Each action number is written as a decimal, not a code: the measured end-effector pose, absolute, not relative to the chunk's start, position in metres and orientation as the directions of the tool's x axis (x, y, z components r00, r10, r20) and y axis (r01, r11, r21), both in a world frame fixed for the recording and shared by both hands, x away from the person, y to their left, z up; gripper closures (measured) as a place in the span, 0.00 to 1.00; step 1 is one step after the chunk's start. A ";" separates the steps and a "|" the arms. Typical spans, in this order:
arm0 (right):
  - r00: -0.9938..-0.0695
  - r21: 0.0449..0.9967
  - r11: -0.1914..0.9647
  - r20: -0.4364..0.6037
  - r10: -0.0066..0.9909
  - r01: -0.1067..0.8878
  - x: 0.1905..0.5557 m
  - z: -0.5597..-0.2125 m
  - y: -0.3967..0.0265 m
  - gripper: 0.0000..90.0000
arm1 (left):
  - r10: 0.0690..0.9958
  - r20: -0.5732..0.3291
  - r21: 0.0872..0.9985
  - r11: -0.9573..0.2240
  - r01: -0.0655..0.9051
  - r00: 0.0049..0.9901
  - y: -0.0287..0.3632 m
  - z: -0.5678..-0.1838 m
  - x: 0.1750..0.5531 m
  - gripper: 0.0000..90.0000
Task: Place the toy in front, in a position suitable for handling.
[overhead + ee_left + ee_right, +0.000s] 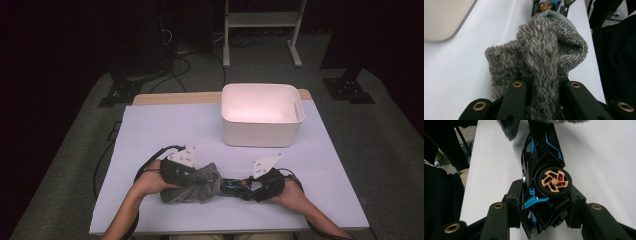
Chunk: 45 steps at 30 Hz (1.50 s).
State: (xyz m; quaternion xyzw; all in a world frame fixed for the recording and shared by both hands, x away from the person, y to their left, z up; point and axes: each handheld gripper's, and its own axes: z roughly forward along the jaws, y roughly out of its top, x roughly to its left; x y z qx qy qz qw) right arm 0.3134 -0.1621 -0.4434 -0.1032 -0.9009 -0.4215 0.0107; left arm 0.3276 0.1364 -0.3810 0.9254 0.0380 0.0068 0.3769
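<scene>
Fingers (pixel 541 82) pinch grey sock (pixel 544 50); opposite fingers (pixel 544 202) clamp toy car (pixel 544 170) (hands level, facing).

High view overhead facing forward, tongs views close, facing each other

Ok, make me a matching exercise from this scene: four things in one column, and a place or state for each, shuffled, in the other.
Things:
1. grey fuzzy cloth
2. black and blue toy car
3. white bin
4. lilac table mat

Places or states:
A. stands open-topped at the far side of the table
B. clamped between the jaws of the right gripper
C. spread flat under everything
D. pinched between the jaws of the left gripper

Pairs: 1-D, 2-B, 3-A, 4-C
</scene>
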 end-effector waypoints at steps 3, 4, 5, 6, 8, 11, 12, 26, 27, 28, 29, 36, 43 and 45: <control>-0.979 0.757 0.624 0.106 0.175 0.194 0.314 -0.443 -0.162 0.62 | 0.017 -0.016 0.702 -0.711 0.024 1.000 0.113 -0.376 0.329 0.86; -0.979 0.757 0.624 0.107 0.175 0.195 0.314 -0.443 -0.162 0.62 | 0.003 -0.018 0.706 -0.708 0.015 1.000 0.109 -0.375 0.329 0.86; -0.979 0.756 0.625 0.105 0.175 0.193 0.314 -0.443 -0.161 0.62 | -0.011 -0.018 0.705 -0.709 0.005 1.000 0.102 -0.374 0.329 0.86; -0.980 0.757 0.626 0.101 0.173 0.189 0.314 -0.443 -0.161 0.62 | -0.026 -0.011 0.701 -0.713 -0.011 1.000 0.095 -0.372 0.329 0.86; -0.979 0.755 0.627 0.105 0.176 0.194 0.314 -0.443 -0.160 0.62 | -0.040 -0.010 0.697 -0.716 -0.022 0.999 0.087 -0.371 0.329 0.86; -0.980 0.755 0.628 0.101 0.172 0.188 0.314 -0.443 -0.160 0.62 | -0.104 -0.004 0.679 -0.731 -0.073 0.995 0.056 -0.370 0.330 0.86; -0.980 0.755 0.628 0.101 0.172 0.189 0.314 -0.443 -0.160 0.62 | -0.117 -0.004 0.675 -0.733 -0.084 0.993 0.049 -0.370 0.330 0.86; -0.980 0.758 0.625 0.104 0.169 0.188 0.315 -0.444 -0.160 0.62 | -0.130 -0.017 0.669 -0.738 -0.085 0.991 0.038 -0.377 0.336 0.86; -0.980 0.756 0.627 0.102 0.169 0.187 0.315 -0.444 -0.160 0.62 | -0.114 -0.022 0.668 -0.741 -0.070 0.993 0.047 -0.377 0.336 0.86; -0.981 0.755 0.629 0.101 0.169 0.185 0.314 -0.443 -0.160 0.62 | -0.107 -0.023 0.668 -0.741 -0.064 0.994 0.051 -0.377 0.336 0.86; -0.981 0.755 0.630 0.098 0.167 0.183 0.314 -0.443 -0.160 0.62 | -0.101 -0.025 0.670 -0.740 -0.058 0.995 0.055 -0.377 0.336 0.86; -0.980 0.753 0.630 0.109 0.165 0.190 0.315 -0.443 -0.160 0.62 | -0.040 -0.032 0.685 -0.729 -0.007 0.999 0.087 -0.380 0.334 0.86; -0.980 0.753 0.630 0.112 0.165 0.192 0.315 -0.444 -0.160 0.62 | -0.004 -0.029 0.686 -0.727 0.018 1.000 0.107 -0.379 0.331 0.86; -0.980 0.752 0.631 0.109 0.165 0.190 0.315 -0.444 -0.160 0.62 | 0.007 -0.029 0.687 -0.726 0.025 1.000 0.114 -0.379 0.331 0.86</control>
